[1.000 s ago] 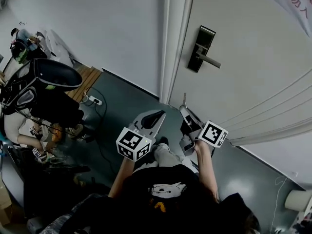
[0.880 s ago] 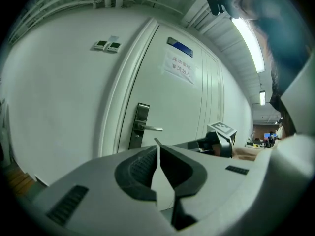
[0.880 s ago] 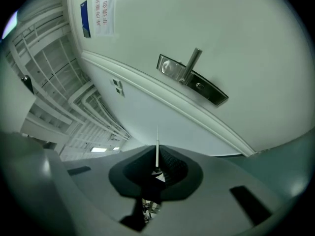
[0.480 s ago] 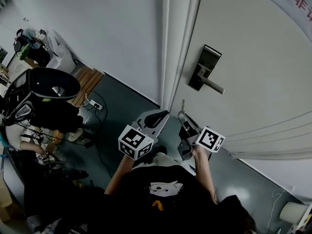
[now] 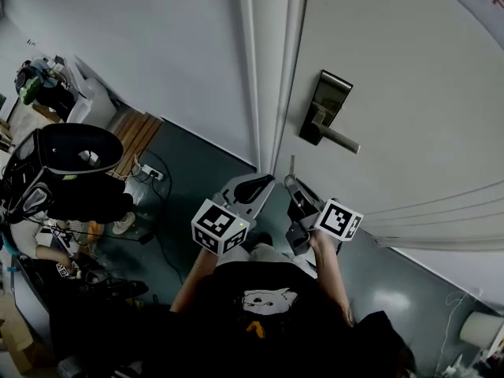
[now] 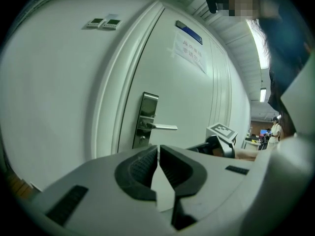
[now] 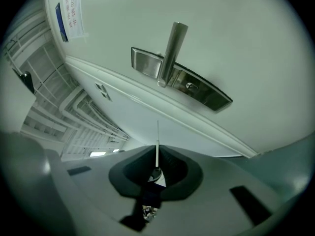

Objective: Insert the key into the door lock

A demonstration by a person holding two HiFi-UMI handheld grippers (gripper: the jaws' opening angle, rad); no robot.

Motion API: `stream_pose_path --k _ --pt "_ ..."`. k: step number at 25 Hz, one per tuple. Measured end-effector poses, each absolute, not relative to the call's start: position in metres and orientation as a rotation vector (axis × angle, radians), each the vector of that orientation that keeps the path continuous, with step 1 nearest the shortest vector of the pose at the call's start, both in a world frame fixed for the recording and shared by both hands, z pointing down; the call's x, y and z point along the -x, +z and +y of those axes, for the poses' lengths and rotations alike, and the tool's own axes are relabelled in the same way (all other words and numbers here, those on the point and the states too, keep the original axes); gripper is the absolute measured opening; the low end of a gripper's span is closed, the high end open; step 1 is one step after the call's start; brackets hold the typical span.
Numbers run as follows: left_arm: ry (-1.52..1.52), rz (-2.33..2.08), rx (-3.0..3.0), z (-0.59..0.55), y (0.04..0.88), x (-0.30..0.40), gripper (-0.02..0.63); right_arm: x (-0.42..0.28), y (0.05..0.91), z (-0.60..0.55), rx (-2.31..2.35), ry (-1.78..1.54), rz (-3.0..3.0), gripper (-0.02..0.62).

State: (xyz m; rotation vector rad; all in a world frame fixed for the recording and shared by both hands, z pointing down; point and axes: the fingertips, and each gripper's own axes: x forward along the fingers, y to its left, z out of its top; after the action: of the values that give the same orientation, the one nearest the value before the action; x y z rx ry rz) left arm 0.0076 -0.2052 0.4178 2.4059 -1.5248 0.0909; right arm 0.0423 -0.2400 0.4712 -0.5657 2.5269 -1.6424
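The right gripper [image 7: 157, 154] has its jaws clenched on the key [image 7: 157, 135], whose thin blade sticks straight out past the pads, seen edge-on. In the head view the key [image 5: 292, 166] points up toward the door lock [image 5: 323, 107] on the pale door [image 5: 402, 61], its tip just below the lock plate and not touching it. The right gripper view shows the lock [image 7: 197, 88] with its lever handle [image 7: 171, 50] jutting toward the camera. The left gripper [image 6: 158, 152] has its jaws pressed together with nothing between them, and is held beside the right gripper [image 5: 292, 186], near the door frame [image 5: 272, 61].
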Motion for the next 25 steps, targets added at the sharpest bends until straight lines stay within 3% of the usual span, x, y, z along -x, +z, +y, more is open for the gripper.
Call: stream_pose_path --k 25 --pt "0.132 -1.067 -2.667 -0.190 0.411 0.031 0.021 -0.025 0.468 -0.235 0.921 -1.485 2.282 0.020"
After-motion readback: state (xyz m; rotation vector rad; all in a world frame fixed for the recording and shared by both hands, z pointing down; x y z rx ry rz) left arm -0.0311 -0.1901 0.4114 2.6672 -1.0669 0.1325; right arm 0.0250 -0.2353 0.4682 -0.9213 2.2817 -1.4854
